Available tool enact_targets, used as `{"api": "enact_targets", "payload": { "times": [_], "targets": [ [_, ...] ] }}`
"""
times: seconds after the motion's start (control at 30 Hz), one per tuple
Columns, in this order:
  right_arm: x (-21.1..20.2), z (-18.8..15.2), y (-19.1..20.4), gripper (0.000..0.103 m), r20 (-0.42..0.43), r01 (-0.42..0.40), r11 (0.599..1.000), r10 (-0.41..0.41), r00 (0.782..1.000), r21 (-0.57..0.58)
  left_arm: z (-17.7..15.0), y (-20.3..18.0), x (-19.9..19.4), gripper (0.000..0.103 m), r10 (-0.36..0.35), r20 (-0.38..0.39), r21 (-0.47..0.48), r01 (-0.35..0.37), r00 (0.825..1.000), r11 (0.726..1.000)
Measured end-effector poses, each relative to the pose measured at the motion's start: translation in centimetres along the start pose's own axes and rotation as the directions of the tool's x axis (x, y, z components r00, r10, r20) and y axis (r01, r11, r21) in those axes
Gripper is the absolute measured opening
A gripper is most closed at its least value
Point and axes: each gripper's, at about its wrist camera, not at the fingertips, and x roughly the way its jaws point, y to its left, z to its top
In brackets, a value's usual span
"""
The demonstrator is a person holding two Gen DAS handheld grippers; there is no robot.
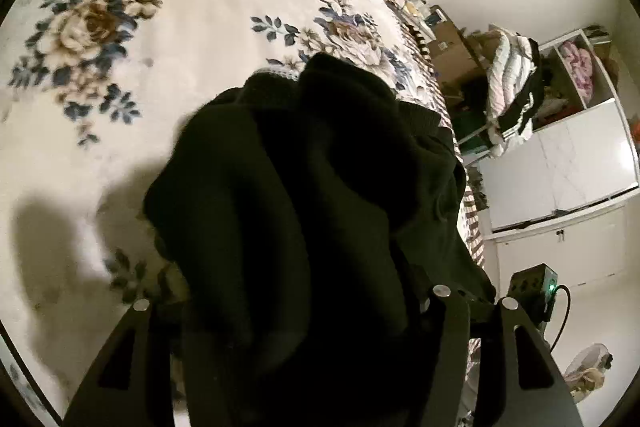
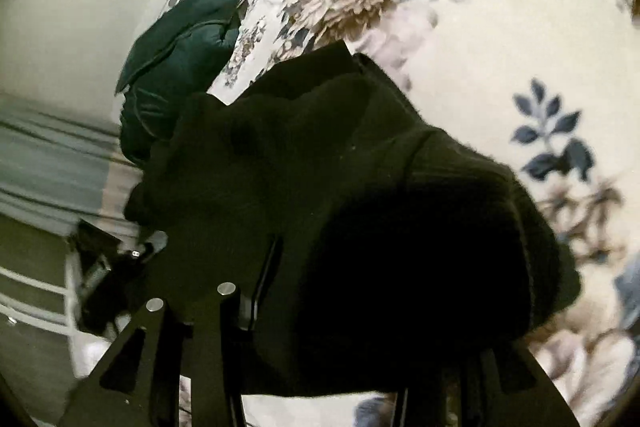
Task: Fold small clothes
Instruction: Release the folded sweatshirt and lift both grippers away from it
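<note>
Left wrist, dark garment [image 1: 320,167] bunched over fingers [image 1: 452,339] (no label legible), floral bedspread [image 1: 160,27]

No text, label, brand, number or sign can be read in either view. The cardboard boxes [image 1: 452,47] beside the bed carry small pale patches that may be labels — too small and blurred to make out. The white cabinet [image 1: 560,163] and the small dark device with a green light [image 1: 534,281] show no legible marking, and the floral bedspread [image 1: 180,27] bears only its flower pattern — no lettering. The right wrist view is motion-blurred and shows no writing.
</note>
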Motion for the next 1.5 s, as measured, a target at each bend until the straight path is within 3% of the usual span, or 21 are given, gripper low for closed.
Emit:
{"api": "enact_targets", "payload": {
  "times": [0.07, 0.1, 0.17, 0.2, 0.23, 0.33, 0.4, 0.47, 0.53, 0.67, 0.73, 0.8, 0.97, 1.27, 1.5],
  "targets": [
    [-0.8, 0.1, 0.9, 0.053, 0.0, 0.078, 0.997, -0.078, 0.997, -0.027, -0.6, -1.4, -0.9, 0.057, 0.07, 0.032, 0.031, -0.071, 0.997, 0.997],
    [-0.9, 0.2, 1.3, 0.058, 0.015, 0.126, 0.99, -0.126, 0.992, -0.057, -1.2, -2.8, -1.6, 0.057, 0.141, 0.076, 0.068, -0.146, 0.987, 0.987],
    [-2.8, -0.6, 2.9, 0.093, 0.063, 0.224, 0.965, -0.217, 0.974, -0.137, -2.0, -4.2, -2.2, 0.066, 0.247, 0.123, 0.106, -0.26, 0.961, 0.96],
    [-3.7, -0.9, 3.8, 0.098, 0.087, 0.269, 0.947, -0.257, 0.962, -0.175, -3.1, -5.8, -2.8, 0.074, 0.334, 0.157, 0.12, -0.354, 0.929, 0.928],
    [-4.7, -1.3, 4.7, 0.1, 0.11, 0.312, 0.926, -0.295, 0.949, -0.21, -4.0, -6.4, -3.1, 0.075, 0.378, 0.182, 0.127, -0.403, 0.908, 0.906],
    [-7.4, -2.6, 7.2, 0.103, 0.178, 0.427, 0.853, -0.39, 0.903, -0.299, -7.3, -9.7, -5.0, 0.096, 0.449, 0.257, 0.135, -0.492, 0.856, 0.86],
    [-9.8, -3.8, 8.5, 0.103, 0.218, 0.473, 0.814, -0.421, 0.88, -0.338, -9.0, -11.3, -5.9, 0.1, 0.469, 0.276, 0.136, -0.517, 0.839, 0.845],
    [-11.4, -4.3, 9.6, 0.103, 0.235, 0.486, 0.795, -0.427, 0.873, -0.362, -10.1, -12.0, -6.4, 0.1, 0.503, 0.271, 0.11, -0.545, 0.821, 0.831],
    [-13.5, -5.1, 10.7, 0.103, 0.251, 0.496, 0.781, -0.429, 0.868, -0.379, -11.7, -13.1, -7.7, 0.1, 0.501, 0.274, 0.076, -0.538, 0.821, 0.84],
    [-18.7, -7.5, 13.2, 0.103, 0.285, 0.494, 0.758, -0.405, 0.869, -0.427, -15.0, -16.1, -10.9, 0.1, 0.53, 0.317, 0.033, -0.567, 0.787, 0.823],
    [-21.4, -8.8, 14.4, 0.103, 0.304, 0.495, 0.746, -0.394, 0.867, -0.446, -16.4, -17.6, -12.3, 0.1, 0.533, 0.325, 0.03, -0.572, 0.781, 0.82],
    [-24.1, -10.0, 15.1, 0.103, 0.314, 0.49, 0.744, -0.381, 0.87, -0.454, -18.2, -19.6, -14.0, 0.1, 0.547, 0.35, 0.034, -0.594, 0.761, 0.804],
    [-31.1, -13.5, 16.3, 0.103, 0.33, 0.48, 0.739, -0.356, 0.874, -0.473, -22.5, -24.6, -18.1, 0.1, 0.561, 0.39, 0.032, -0.62, 0.73, 0.784],
    [-45.8, -20.5, 18.6, 0.103, 0.394, 0.484, 0.716, -0.308, 0.866, -0.504, -30.3, -32.8, -24.5, 0.1, 0.546, 0.445, 0.025, -0.619, 0.71, 0.785],
    [-56.5, -25.2, 20.5, 0.103, 0.449, 0.483, 0.697, -0.252, 0.857, -0.53, -35.7, -38.1, -29.6, 0.1, 0.539, 0.505, 0.015, -0.631, 0.675, 0.776]
  ]
}}
